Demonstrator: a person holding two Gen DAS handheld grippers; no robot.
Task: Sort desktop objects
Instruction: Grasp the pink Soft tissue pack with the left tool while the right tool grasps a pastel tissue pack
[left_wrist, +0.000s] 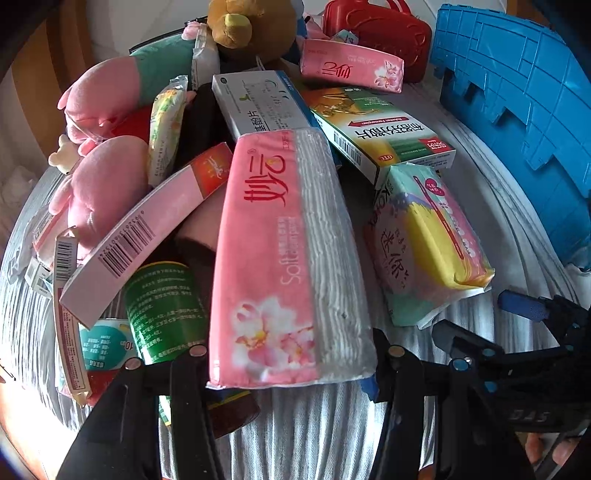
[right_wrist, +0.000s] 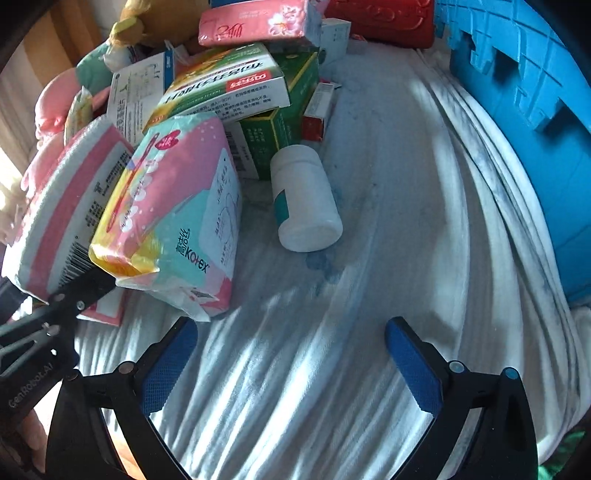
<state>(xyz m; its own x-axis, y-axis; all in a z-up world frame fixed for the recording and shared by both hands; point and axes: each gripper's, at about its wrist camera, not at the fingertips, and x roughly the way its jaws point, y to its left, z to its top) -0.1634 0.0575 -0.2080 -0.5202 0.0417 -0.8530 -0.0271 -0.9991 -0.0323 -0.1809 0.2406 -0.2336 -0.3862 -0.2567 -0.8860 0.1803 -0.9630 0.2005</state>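
Pink tissue pack (left_wrist: 288, 258) clamped in left gripper (left_wrist: 291, 354), raised off pile for sorting. Right gripper (right_wrist: 291, 354) released, empty over cloth, near white bottle (right_wrist: 304, 199).

Rumpled white cloth (right_wrist: 369, 258) under white bottle (right_wrist: 304, 199), blue crate (right_wrist: 535, 110)

We hold the left hand-held gripper (left_wrist: 291, 365) tilted steeply downward, its two black fingers (left_wrist: 192, 373) closed on the near end of the pink tissue pack (left_wrist: 284, 258), one finger at each side of it. Our right hand-held gripper (right_wrist: 291, 347) also points steeply down, jaws standing wide apart with nothing between the blue pads (right_wrist: 413, 365). In the left wrist view it shows at the lower right, close beside the left one.
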